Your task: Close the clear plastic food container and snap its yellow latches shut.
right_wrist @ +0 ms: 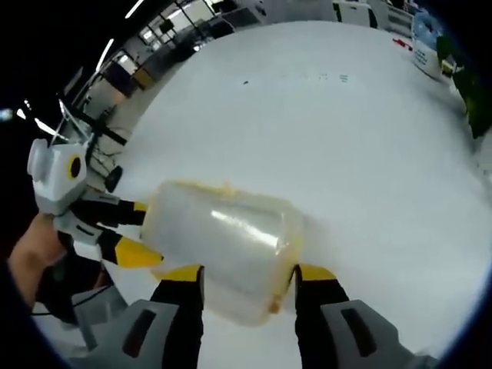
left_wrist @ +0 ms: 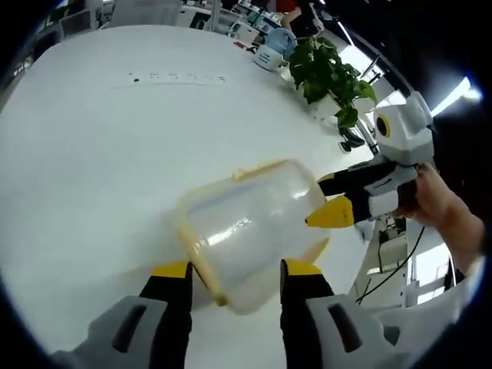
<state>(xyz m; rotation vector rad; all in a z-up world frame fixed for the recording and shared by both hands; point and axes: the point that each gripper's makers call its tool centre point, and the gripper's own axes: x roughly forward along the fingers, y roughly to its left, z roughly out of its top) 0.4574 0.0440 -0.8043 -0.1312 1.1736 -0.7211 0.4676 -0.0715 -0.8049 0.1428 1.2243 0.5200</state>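
The clear plastic food container [left_wrist: 250,223] with its yellow rim and latches lies on its side above the white table [left_wrist: 92,154]. My left gripper [left_wrist: 238,269] has its yellow-tipped jaws pressed against both sides of the container's near end. The right gripper [left_wrist: 327,196], held by a hand [left_wrist: 438,200], clasps the far end. In the right gripper view the container [right_wrist: 223,238] sits between my right gripper's [right_wrist: 247,273] jaws, and the left gripper [right_wrist: 142,231] grips its other end from the left. I cannot tell whether the latches are snapped.
A potted plant [left_wrist: 330,77] and a blue-and-white cup [left_wrist: 273,50] stand at the table's far edge. A white power strip [left_wrist: 177,77] lies on the table farther back. The table edge [left_wrist: 361,254] runs close on the right, with office furniture beyond.
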